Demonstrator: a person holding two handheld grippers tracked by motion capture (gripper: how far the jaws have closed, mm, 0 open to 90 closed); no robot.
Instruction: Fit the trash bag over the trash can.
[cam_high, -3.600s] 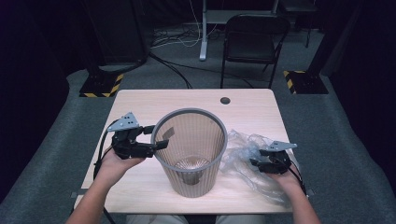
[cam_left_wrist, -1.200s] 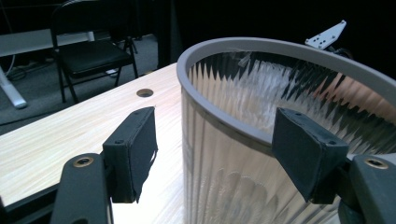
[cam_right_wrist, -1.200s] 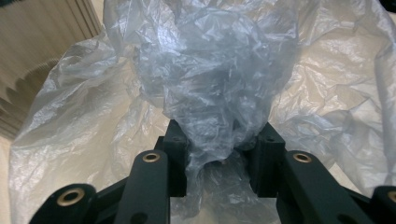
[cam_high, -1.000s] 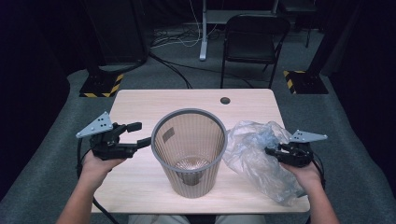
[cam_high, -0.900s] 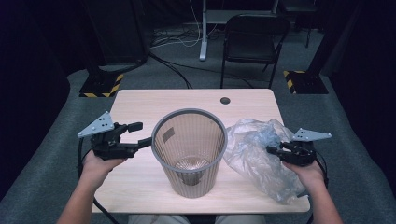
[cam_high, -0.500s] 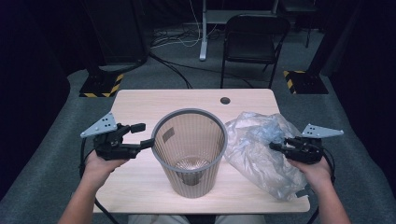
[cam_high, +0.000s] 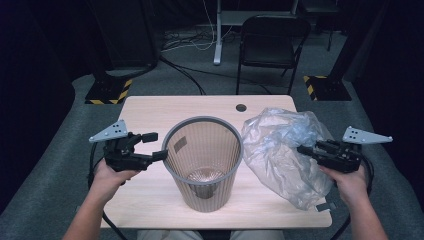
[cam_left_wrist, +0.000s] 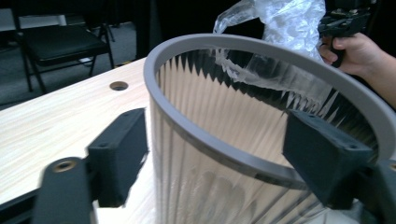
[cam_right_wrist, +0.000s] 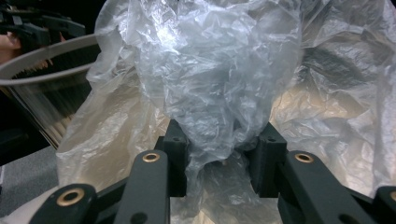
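Left gripper (cam_high: 150, 146) sits over the left edge of the wooden table (cam_high: 150, 115), held in the person's left hand (cam_high: 107, 177). Its jaws are spread and straddle the rim of the grey mesh wastebasket (cam_high: 202, 167): in the left gripper view one pad sits outside the wall and the other just inside the ring, with clear space on the outer side. Whether the inner pad touches the rim cannot be told.

Upright near the middle of the table, toward the front edge, stands the wastebasket, its mouth open and tilted slightly to the camera.

Beside it, over the right edge, the right gripper (cam_high: 306, 150) points leftward from the person's right hand (cam_high: 350, 182). Its jaws pinch a gathered fold of a clear plastic bag (cam_high: 282, 150); in the right gripper view the crumpled film (cam_right_wrist: 210, 84) bunches between the two pads and billows above them. The bag's lower part trails onto the table toward the front right corner, and its left side lies just beside the wastebasket's rim.

A round cable hole (cam_high: 241, 107) lies near the table's far edge. A black folding chair (cam_high: 270, 42) stands on the floor beyond.
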